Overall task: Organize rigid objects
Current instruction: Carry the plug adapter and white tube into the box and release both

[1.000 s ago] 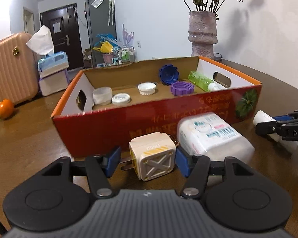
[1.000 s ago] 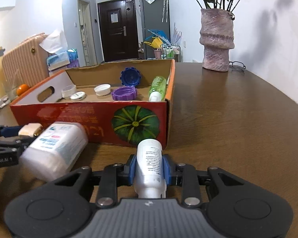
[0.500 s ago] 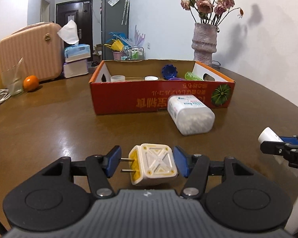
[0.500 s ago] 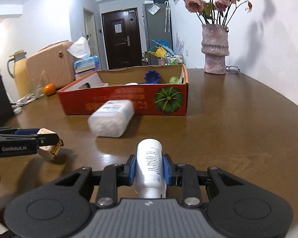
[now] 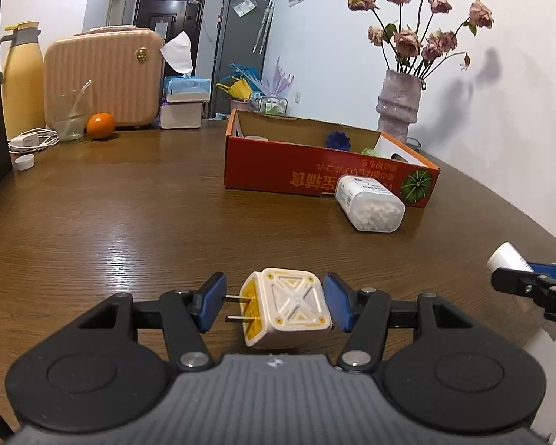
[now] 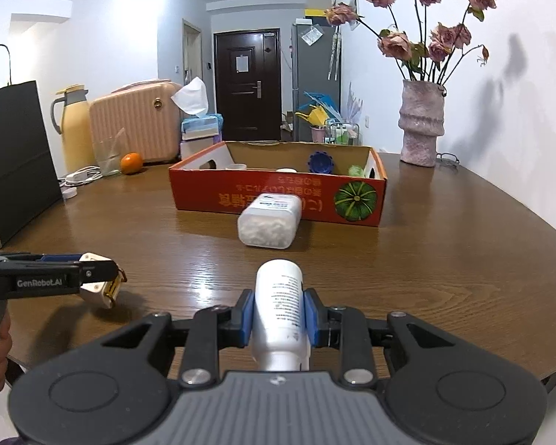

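Note:
My left gripper (image 5: 274,306) is shut on a white and yellow plug adapter (image 5: 287,306), held above the brown table near its front edge; its prongs point left. My right gripper (image 6: 279,315) is shut on a white bottle (image 6: 280,315), also held above the table. Each gripper shows in the other's view: the right one (image 5: 515,278) and the left one (image 6: 92,274). A red cardboard box (image 6: 278,196) stands farther back, holding a blue cap (image 6: 320,161), white lids and a green bottle. A clear tub of cotton swabs (image 6: 270,220) lies against its front wall.
A pink vase of dried roses (image 6: 420,126) stands at the back right. An orange (image 6: 131,163), a glass, a yellow jug (image 6: 72,126), a charger cable and a black bag (image 6: 15,155) are at the left. The table edge curves close on the right.
Both grippers have pulled back from the box toward the table's front edge, keeping the adapter and the bottle in their grip. The box and tub now look farther away.

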Demonstrator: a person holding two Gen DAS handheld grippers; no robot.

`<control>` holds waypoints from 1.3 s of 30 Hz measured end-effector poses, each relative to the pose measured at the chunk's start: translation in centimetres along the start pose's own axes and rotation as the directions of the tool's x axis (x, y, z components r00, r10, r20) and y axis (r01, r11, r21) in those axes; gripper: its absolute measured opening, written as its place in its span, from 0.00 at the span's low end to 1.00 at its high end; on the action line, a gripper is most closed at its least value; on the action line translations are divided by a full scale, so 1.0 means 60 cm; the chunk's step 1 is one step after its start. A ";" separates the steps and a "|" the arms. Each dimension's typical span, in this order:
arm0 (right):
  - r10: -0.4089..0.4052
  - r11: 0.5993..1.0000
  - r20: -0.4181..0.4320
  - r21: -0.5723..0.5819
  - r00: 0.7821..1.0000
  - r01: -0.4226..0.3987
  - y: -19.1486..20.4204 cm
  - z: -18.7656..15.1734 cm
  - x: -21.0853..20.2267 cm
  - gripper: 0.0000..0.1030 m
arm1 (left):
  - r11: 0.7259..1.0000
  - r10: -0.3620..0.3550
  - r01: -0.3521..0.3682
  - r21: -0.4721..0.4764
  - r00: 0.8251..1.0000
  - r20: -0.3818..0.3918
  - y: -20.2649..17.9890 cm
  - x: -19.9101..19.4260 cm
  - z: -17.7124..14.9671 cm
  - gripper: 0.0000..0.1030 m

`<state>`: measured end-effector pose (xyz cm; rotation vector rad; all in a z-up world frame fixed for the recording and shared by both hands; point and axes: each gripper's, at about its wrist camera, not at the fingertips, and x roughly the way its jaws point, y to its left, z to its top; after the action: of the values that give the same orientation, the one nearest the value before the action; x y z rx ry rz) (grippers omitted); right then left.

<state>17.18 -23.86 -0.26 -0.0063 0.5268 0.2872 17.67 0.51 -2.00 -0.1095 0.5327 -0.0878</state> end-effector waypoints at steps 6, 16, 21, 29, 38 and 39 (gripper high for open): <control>0.014 1.000 -0.010 -0.017 1.000 -0.014 0.015 0.001 0.011 0.26 | 1.000 -0.015 0.015 -0.021 1.000 -0.003 0.011 0.004 0.006 0.58; -0.005 0.999 -0.041 -0.040 0.999 0.004 -0.003 0.026 0.069 0.26 | 0.994 -0.097 0.097 -0.056 0.995 0.015 0.024 0.050 0.061 0.58; 0.022 0.995 -0.002 -0.098 1.000 -0.023 -0.009 0.092 0.108 0.26 | 0.989 -0.149 0.150 -0.003 0.987 0.066 0.023 0.092 0.145 0.58; 0.056 0.982 0.048 -0.185 0.997 -0.046 -0.031 0.238 0.234 0.26 | 0.980 -0.194 0.192 0.045 0.980 0.044 0.031 0.229 0.285 0.58; 0.132 0.968 -0.070 -0.206 0.989 -0.144 -0.040 0.372 0.453 0.26 | 0.986 -0.139 0.143 0.090 0.989 -0.050 0.045 0.406 0.344 0.58; 0.142 0.965 -0.091 -0.210 0.986 -0.159 -0.036 0.382 0.478 0.26 | 0.986 -0.131 0.136 0.094 0.990 -0.058 0.047 0.420 0.340 0.58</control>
<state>52.77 -16.39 5.19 -0.1907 0.5697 0.4942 49.87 2.11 2.43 -0.0473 0.5715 -0.2475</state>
